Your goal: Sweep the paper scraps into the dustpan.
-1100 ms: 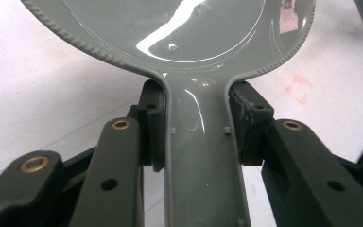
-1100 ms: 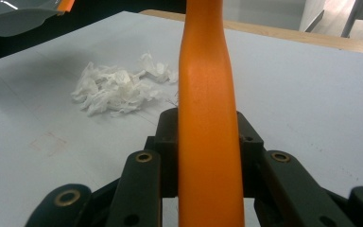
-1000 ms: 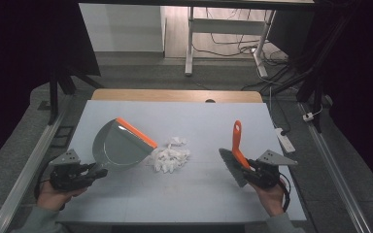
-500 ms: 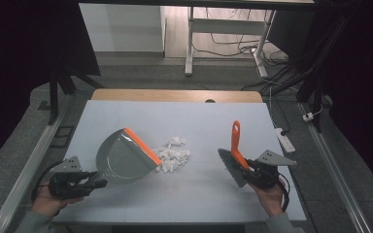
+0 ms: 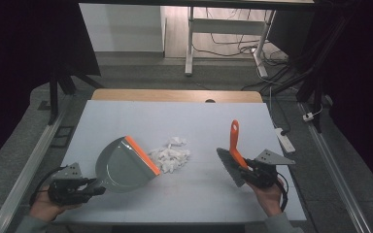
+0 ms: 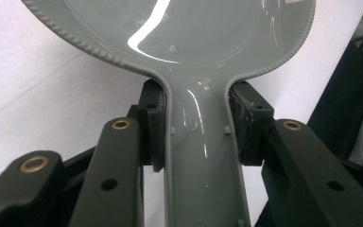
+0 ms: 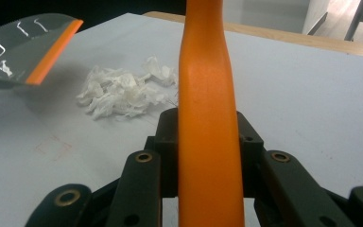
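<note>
A grey dustpan (image 5: pixel 124 166) with an orange lip rests at the left of the pale tabletop, its lip beside a heap of white paper scraps (image 5: pixel 172 155). My left gripper (image 5: pixel 93 190) is shut on the dustpan's handle (image 6: pixel 201 156), the black pads pressing on both sides. At the right, my right gripper (image 5: pixel 246 171) is shut on the orange handle (image 7: pixel 208 123) of a hand brush (image 5: pixel 232 162), whose grey bristle head points down and left. The scraps (image 7: pixel 123 92) and the dustpan's lip (image 7: pixel 52 52) lie ahead of the brush in the right gripper view.
The table (image 5: pixel 194 121) has a wooden strip along its far edge. A white power strip (image 5: pixel 285 140) lies just off the right edge. Metal rails run down both sides, and a desk frame with cables stands behind.
The left gripper has drawn back toward the near left corner and swung the dustpan so its lip now sits low beside the scraps. The right gripper and brush stayed still.
</note>
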### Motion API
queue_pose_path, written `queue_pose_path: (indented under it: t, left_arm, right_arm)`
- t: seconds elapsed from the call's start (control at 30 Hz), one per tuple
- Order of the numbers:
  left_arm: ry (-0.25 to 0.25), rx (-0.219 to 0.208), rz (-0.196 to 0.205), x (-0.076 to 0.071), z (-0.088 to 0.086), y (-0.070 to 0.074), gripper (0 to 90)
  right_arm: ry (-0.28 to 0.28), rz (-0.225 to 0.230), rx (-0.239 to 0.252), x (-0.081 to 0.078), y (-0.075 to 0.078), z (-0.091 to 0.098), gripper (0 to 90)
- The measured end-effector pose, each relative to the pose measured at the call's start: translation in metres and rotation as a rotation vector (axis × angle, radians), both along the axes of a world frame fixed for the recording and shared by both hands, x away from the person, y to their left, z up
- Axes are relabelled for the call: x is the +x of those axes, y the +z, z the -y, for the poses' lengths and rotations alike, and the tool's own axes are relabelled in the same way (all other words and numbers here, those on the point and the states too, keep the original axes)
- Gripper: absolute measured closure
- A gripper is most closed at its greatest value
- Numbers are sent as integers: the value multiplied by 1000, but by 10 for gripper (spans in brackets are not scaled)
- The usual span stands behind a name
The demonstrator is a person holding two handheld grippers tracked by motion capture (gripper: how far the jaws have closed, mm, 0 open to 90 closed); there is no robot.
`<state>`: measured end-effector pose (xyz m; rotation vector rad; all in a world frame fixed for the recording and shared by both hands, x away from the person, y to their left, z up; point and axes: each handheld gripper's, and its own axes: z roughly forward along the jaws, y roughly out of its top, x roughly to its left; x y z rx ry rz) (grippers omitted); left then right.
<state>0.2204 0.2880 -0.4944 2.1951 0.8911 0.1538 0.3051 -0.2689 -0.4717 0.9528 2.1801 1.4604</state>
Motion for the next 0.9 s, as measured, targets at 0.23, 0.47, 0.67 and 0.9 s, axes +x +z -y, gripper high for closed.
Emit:
queue_pose_path:
  t: [0.23, 0.47, 0.67, 0.9]
  left_arm:
    - [-17, 33, -14, 1, 6, -3, 618]
    - [-26, 43, -22, 2, 8, -6, 618]
    - [-24, 41, -31, 2, 6, -8, 617]
    - [-28, 59, -40, -2, 2, -11, 617]
  right_arm:
    - [-14, -3, 25, 8, 4, -13, 706]
    - [-8, -7, 11, 22, 7, -33, 706]
    - [1, -12, 18, 34, 9, -49, 706]
    - [5, -16, 11, 47, 11, -65, 706]
